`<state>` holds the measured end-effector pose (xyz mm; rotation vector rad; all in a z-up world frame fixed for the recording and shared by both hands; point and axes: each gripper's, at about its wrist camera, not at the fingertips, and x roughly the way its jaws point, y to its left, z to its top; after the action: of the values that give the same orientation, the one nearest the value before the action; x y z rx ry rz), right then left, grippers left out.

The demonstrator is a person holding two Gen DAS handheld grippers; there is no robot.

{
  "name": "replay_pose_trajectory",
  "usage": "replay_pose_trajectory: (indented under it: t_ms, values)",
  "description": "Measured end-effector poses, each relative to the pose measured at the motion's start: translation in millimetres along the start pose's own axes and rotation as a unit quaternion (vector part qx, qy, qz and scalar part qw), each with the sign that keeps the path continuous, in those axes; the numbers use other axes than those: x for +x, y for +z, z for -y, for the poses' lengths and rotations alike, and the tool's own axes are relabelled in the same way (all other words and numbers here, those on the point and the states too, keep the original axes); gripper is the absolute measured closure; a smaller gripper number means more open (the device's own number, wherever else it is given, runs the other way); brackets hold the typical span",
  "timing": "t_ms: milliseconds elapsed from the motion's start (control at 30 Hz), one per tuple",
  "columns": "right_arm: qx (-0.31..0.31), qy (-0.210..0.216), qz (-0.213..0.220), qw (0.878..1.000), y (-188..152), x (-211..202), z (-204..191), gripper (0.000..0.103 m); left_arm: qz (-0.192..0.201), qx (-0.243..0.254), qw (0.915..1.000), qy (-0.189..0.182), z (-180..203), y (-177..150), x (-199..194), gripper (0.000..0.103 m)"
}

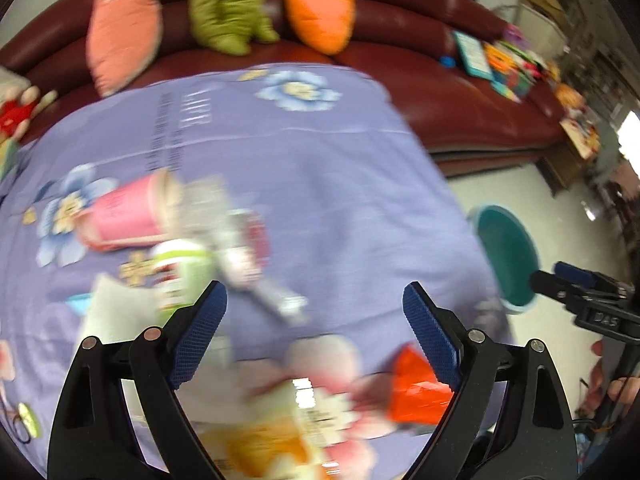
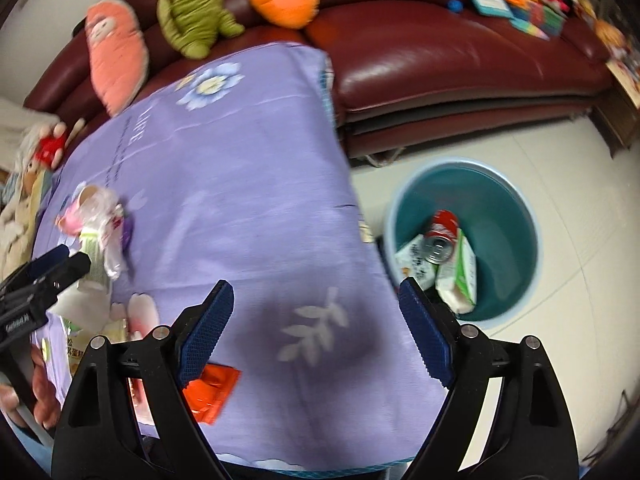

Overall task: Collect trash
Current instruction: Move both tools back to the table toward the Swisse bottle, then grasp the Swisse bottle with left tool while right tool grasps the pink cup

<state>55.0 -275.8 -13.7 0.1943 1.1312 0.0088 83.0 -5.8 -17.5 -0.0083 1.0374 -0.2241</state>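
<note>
Trash lies on a table under a purple flowered cloth (image 1: 320, 168): a pink cup (image 1: 124, 216), a green-labelled cup (image 1: 184, 268), a crumpled clear wrapper (image 1: 240, 248), an orange-red packet (image 1: 416, 392) and a yellow-white packet (image 1: 280, 432). My left gripper (image 1: 316, 328) is open and empty above the near packets. My right gripper (image 2: 316, 320) is open and empty over the cloth's right part (image 2: 256, 208); the orange-red packet (image 2: 212, 392) lies by its left finger. The teal bin (image 2: 504, 208) on the floor holds a red can (image 2: 440, 236) and cartons (image 2: 460, 276).
A dark red sofa (image 1: 440, 92) behind the table carries plush toys (image 1: 320, 12) and books (image 1: 508, 64). The teal bin (image 1: 508, 256) stands on the pale floor right of the table. My right gripper's tips (image 1: 568, 280) show at the left wrist view's right edge.
</note>
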Motion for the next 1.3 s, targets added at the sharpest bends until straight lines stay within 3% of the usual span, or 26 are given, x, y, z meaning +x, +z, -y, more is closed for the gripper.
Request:
replay_pose_trajectory:
  t_ms: [233,600,667,700,733,1067,1300]
  values:
    - [-0.045,0.011,-0.014,0.999,6,14,-50,0.022,-0.028,-0.037,0.9983,0.034,-68,-13,14,0.013]
    - [-0.089,0.018,-0.031,0.995,7,30,-96,0.022,-0.072,-0.036,0.9965,0.025,-92,-16,56,0.024]
    - [-0.09,0.017,-0.039,0.995,8,34,-100,0.022,-0.075,-0.036,0.9963,0.021,-94,-17,62,0.04]
    - [-0.09,0.016,-0.041,0.995,9,36,-102,0.022,-0.074,-0.035,0.9965,0.019,-94,-18,64,0.048]
    - [-0.091,0.015,-0.043,0.995,9,37,-103,0.022,-0.068,-0.031,0.997,0.021,-93,-19,63,0.05]
    - [-0.14,0.02,-0.055,0.988,19,49,-151,0.022,-0.012,-0.063,0.9977,-0.022,-127,-18,4,0.05]
    - [-0.243,0.028,-0.047,0.969,46,55,-230,0.022,0.033,-0.115,0.9928,0.008,-185,-13,-33,0.05]
